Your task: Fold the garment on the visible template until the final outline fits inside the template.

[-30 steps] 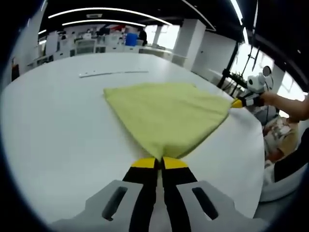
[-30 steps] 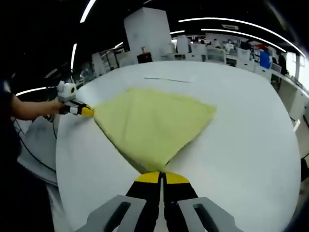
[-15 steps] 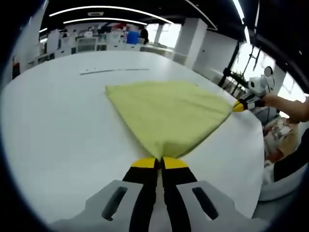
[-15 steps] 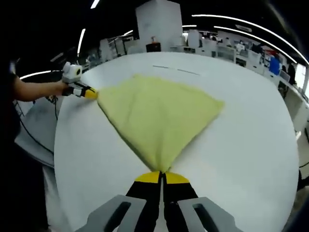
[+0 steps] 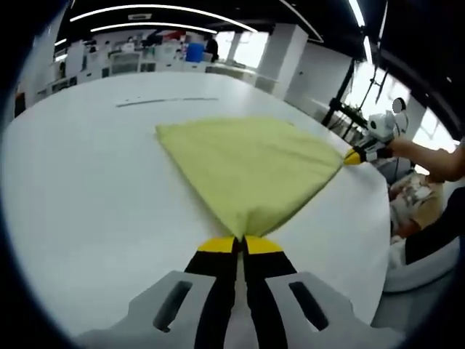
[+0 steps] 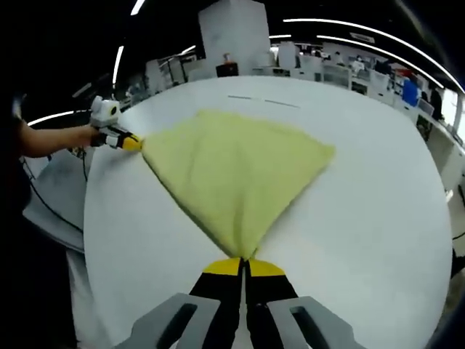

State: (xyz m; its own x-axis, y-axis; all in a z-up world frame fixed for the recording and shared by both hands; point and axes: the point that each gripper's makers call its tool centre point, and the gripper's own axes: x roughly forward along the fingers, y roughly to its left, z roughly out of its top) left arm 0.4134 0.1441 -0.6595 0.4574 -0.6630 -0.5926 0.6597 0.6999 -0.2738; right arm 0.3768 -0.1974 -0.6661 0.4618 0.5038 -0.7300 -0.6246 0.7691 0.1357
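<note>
Pinching near corners of the yellow cloth [image 5: 247, 163] lying spread on the white table [image 5: 87, 182], left gripper [image 5: 240, 246] and right gripper [image 6: 243, 267] both clamped shut on it, risking a slipped corner or crooked fold if pulling unevenly.

My left gripper view sits low over the white table [image 5: 87, 189], looking along my left claw [image 5: 240, 245] across the yellow cloth [image 5: 251, 163]. My right gripper view looks in from the neighbouring corner. Both share the cloth, table and each other's claw.
</note>
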